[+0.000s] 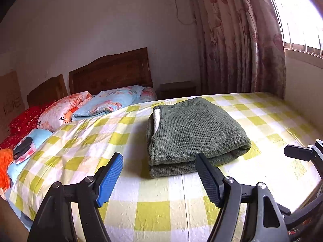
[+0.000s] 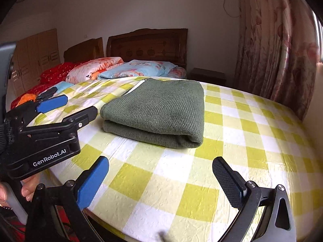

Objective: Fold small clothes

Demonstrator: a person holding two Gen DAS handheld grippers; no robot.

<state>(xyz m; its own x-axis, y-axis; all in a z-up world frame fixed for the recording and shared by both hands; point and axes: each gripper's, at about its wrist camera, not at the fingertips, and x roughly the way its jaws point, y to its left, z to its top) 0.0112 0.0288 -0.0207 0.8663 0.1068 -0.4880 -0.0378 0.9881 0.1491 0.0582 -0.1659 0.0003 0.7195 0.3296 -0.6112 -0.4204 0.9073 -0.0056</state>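
Both pairs of jaws stand wide apart and hold nothing. Farthest left in the left wrist view, an orange fuzzy cloth (image 1: 4, 167) lies at the bed's edge, with a small black object (image 1: 22, 147) just beside it on a light blue cloth (what that object is I cannot tell). Behind them sit a red patterned quilt (image 1: 24, 119), an orange floral folded quilt (image 1: 62, 109) and a light blue floral folded quilt (image 1: 113, 100), all stacked against the dark carved wooden headboard (image 1: 110, 72).

Next comes the left gripper (image 1: 159, 161), one finger faced with a blue ribbed pad (image 1: 110, 179) and the other with a black ribbed pad (image 1: 207, 179); it hovers over the yellow-and-white checked bedsheet (image 1: 90, 145), its black finger close to the near edge of the garment, though contact cannot be judged.

A dark green knitted sweater (image 1: 193, 129) lies folded into a neat thick rectangle near the middle of the sheet, a strip of white lining showing at its far left edge. In the right wrist view the same sweater (image 2: 157, 109) rests ahead of the right gripper (image 2: 160, 171), which hangs above the sheet nearer the camera, well apart from the fabric.

On the right hang the pink floral curtains (image 1: 242, 40), and beyond them a bright barred window (image 1: 298, 20).
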